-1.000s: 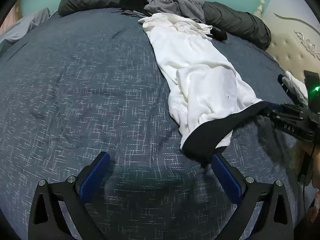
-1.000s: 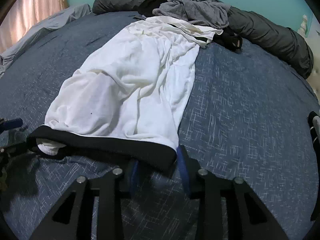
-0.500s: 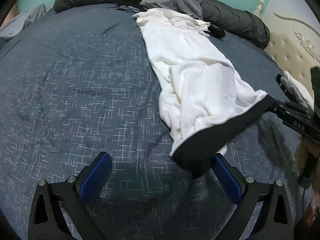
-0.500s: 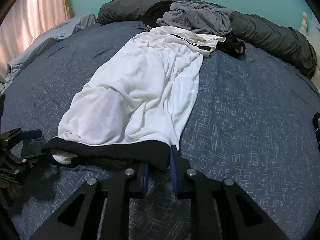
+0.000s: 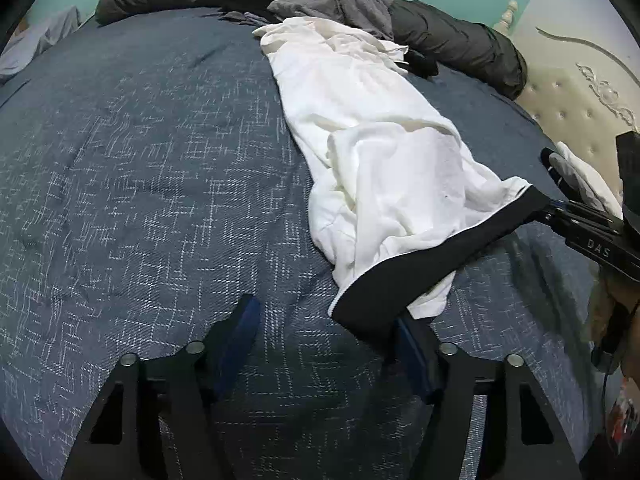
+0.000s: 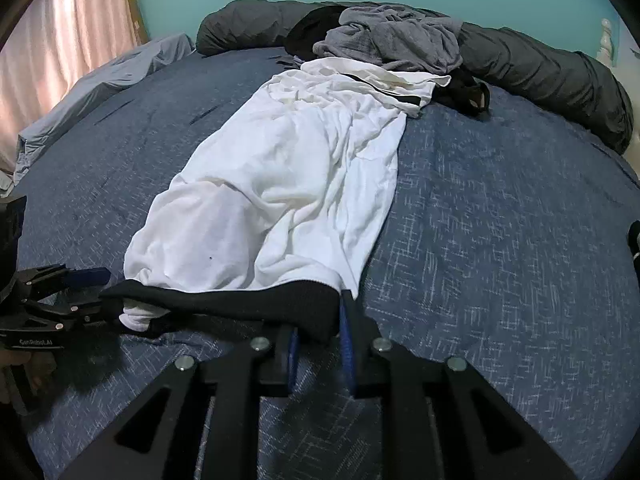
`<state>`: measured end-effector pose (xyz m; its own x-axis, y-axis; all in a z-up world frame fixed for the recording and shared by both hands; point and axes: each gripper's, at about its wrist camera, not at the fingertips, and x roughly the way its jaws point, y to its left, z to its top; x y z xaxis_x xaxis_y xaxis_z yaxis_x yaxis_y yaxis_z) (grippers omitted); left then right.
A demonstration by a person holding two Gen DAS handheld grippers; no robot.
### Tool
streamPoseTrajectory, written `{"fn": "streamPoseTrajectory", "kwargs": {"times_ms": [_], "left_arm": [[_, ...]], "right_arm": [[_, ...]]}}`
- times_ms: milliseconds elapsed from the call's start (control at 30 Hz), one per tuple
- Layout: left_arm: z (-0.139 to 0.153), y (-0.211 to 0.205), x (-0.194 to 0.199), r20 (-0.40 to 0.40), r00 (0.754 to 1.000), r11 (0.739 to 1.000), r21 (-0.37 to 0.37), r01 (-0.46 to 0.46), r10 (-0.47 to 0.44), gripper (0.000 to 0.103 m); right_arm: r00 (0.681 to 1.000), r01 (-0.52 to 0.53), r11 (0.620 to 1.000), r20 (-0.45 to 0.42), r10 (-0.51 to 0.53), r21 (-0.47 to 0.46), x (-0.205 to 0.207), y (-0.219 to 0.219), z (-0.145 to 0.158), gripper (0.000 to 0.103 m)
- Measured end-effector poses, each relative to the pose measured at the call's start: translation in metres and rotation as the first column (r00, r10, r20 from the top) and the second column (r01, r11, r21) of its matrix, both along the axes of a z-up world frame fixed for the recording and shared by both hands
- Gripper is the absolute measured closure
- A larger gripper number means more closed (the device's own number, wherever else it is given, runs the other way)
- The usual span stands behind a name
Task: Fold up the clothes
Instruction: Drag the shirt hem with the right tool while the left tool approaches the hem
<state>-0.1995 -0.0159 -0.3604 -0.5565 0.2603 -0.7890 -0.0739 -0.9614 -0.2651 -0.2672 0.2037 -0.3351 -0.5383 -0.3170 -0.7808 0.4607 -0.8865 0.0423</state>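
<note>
One white garment (image 6: pixel 280 184) with a black waistband (image 6: pixel 240 304) lies stretched lengthwise on the blue bedspread (image 6: pixel 500 240). My right gripper (image 6: pixel 318 340) has its jaws clamped on one waistband corner. My left gripper (image 5: pixel 326 344) sits at the other corner, jaws partly apart, not pinching it. Grey clothes (image 6: pixel 392 40) are heaped beyond, against a dark bolster (image 6: pixel 560 76).

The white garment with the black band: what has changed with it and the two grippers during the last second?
The left hand-held gripper narrowed its jaws beside the black band, not yet closed on it. The right hand-held gripper went from half open to shut on the band's other corner. The white garment and the clothes pile kept their places.
</note>
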Motion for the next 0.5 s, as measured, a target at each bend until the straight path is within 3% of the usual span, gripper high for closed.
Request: {"fn": "streamPoseTrajectory", "kwargs": {"times_ms": [200, 300, 500], "left_arm": [[0.003, 0.004, 0.0, -0.015, 1.0, 1.0, 0.007, 0.023, -0.023, 0.041], [0.005, 0.009, -0.002, -0.021, 0.998, 0.998, 0.008, 0.055, -0.054, 0.08], [0.004, 0.019, 0.0, -0.024, 0.995, 0.995, -0.005, 0.099, -0.099, 0.084]], "right_arm": [[1.0, 0.004, 1.0, -0.002, -0.005, -0.018, -0.001, 0.001, 0.002, 0.088], [1.0, 0.005, 1.0, -0.001, -0.005, -0.026, -0.001, 0.001, 0.003, 0.088], [1.0, 0.004, 0.999, 0.004, -0.004, -0.043, 0.0, 0.001, 0.002, 0.088]]}}
